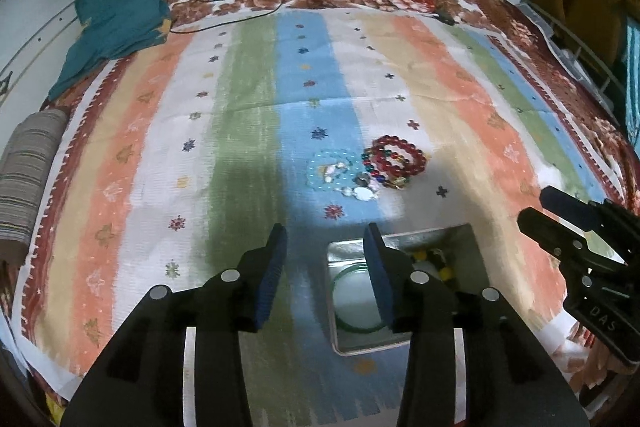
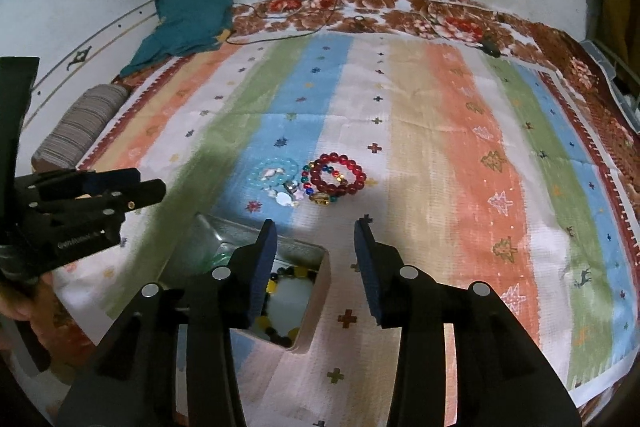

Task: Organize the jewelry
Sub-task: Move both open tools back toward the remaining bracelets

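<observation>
You are hovering both grippers, left gripper (image 1: 326, 267) and right gripper (image 2: 316, 263), jaws spread and empty. The metal box (image 2: 316, 291) is already holding a green bangle (image 1: 352, 327) and a yellow-and-black bracelet (image 2: 280, 337). Beyond the box, the red bead bracelets (image 2: 338, 175) and pale blue necklace (image 2: 276, 173) are still waiting.

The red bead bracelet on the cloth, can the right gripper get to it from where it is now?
Probably yes. The right gripper is open and empty, and the red bead bracelet lies ahead on the striped cloth with only bare fabric between. The metal tin sits off to its left, out of the path.
</observation>
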`<control>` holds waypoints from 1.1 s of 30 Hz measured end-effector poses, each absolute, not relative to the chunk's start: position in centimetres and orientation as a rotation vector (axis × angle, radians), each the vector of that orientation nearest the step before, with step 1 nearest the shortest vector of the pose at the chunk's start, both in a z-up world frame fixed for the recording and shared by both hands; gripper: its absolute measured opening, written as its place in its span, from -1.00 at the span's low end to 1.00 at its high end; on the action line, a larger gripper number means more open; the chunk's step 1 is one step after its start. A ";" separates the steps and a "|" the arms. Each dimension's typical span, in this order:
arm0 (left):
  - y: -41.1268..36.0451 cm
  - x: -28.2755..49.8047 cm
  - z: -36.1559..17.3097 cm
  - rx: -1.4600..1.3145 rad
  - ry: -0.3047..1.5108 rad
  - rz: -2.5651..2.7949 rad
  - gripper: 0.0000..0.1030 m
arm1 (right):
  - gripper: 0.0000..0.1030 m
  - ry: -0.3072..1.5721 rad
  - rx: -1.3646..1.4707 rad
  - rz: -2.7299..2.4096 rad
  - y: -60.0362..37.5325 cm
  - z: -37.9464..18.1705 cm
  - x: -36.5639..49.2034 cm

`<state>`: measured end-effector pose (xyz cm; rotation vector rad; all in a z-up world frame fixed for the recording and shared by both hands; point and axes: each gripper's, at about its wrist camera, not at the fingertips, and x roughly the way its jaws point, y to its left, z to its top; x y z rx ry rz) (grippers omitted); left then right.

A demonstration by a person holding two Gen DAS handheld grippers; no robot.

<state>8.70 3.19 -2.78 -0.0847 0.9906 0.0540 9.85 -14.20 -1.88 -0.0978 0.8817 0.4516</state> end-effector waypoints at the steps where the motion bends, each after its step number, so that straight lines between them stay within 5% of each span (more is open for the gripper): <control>1: 3.4 8.8 -2.8 -0.086 0.992 0.059 -0.16 | -0.16 0.883 -0.098 0.448 -14.2 -1.9 10.0; 20: 4.7 12.6 -4.6 -0.071 1.037 0.117 0.28 | 0.26 0.910 -0.086 0.392 -14.6 -3.2 13.7; 33: 5.0 15.7 -5.7 -0.067 1.054 0.141 0.42 | 0.52 0.933 -0.079 0.369 -14.8 -4.4 16.7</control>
